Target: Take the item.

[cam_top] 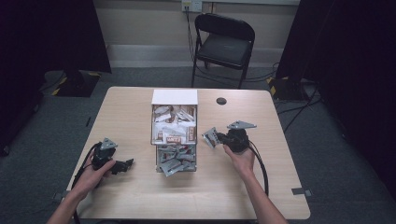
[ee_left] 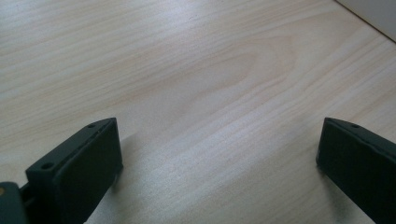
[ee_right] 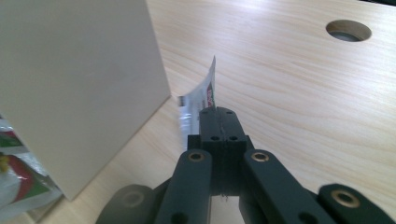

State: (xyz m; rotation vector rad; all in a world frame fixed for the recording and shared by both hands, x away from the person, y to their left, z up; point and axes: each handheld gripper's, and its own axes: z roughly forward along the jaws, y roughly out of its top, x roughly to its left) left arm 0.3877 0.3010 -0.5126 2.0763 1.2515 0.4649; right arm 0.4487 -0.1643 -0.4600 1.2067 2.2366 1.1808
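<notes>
Right gripper (cam_top: 218,138), black with a grey three-cornered plate on top, clenched on a small silver foil sachet with red and green print (cam_top: 210,137); jaws pressed flat together with the sachet's edge pinched between them. Held just right of the white cardboard box of sachets (cam_top: 174,98), above the pale wooden table (cam_top: 140,196), apart from the box wall. Left gripper (cam_top: 125,164) resting low at the table's left side, released, jaws standing wide with nothing but bare wood between.

From the high view: box open and full of sachets, a clear tray of more sachets (cam_top: 176,158) directly in front of it, a black folding chair (cam_top: 223,44) beyond the table. From the right gripper view: sachet (ee_right: 201,100) standing upright on edge, curling above the jaw tips, close beside the plain box side (ee_right: 79,88); round cable hole (ee_right: 348,30) farther off in the tabletop.
</notes>
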